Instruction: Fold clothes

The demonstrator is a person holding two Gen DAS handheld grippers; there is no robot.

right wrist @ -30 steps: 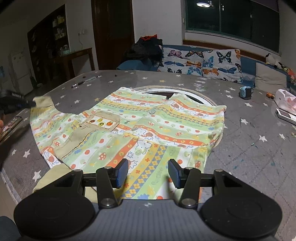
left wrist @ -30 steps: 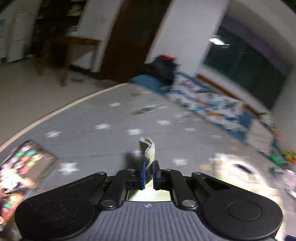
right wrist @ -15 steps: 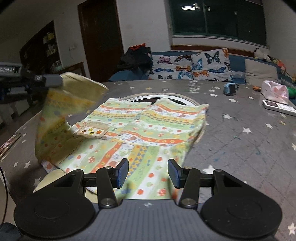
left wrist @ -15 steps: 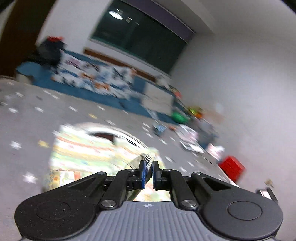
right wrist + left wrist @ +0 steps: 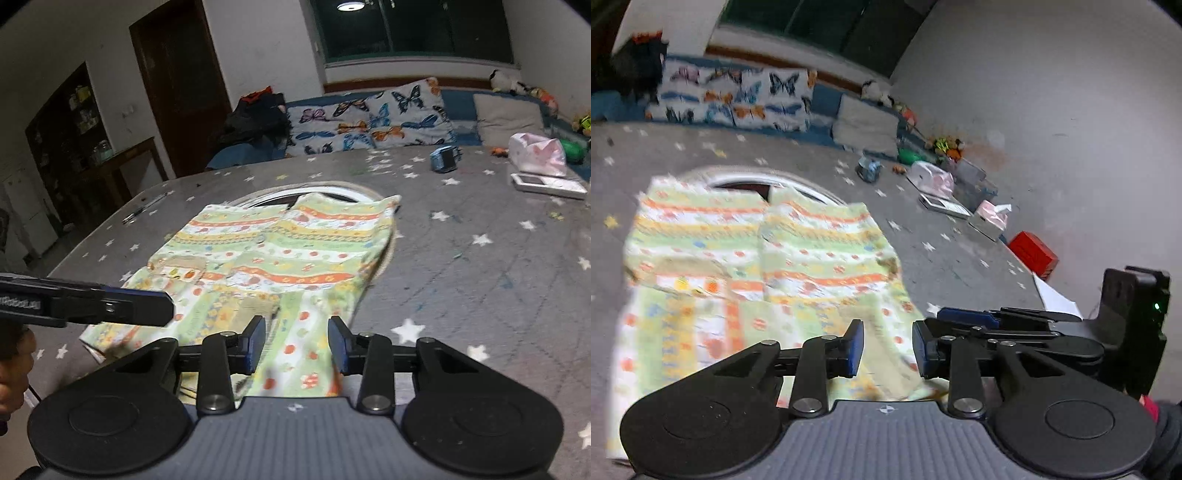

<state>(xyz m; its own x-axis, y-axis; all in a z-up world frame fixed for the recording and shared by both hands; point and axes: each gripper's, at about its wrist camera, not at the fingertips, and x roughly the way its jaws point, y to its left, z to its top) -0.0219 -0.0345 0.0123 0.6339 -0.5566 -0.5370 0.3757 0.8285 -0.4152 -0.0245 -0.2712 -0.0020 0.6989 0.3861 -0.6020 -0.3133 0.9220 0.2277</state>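
Hovering low over the near hem of the patterned shirt [image 5: 280, 258], my right gripper [image 5: 297, 345] has its jaws partly apart, just been narrowing, cloth beneath them but nothing pinched. My left gripper [image 5: 888, 347], reaching in beside it from the left, has just been opening: jaws parted, empty, over the shirt's near right part. Farther out, the shirt lies spread on the grey star-printed table cover [image 5: 480, 280], its collar over a round white ring [image 5: 332, 186]; butterfly cushions [image 5: 373, 122] stand beyond.
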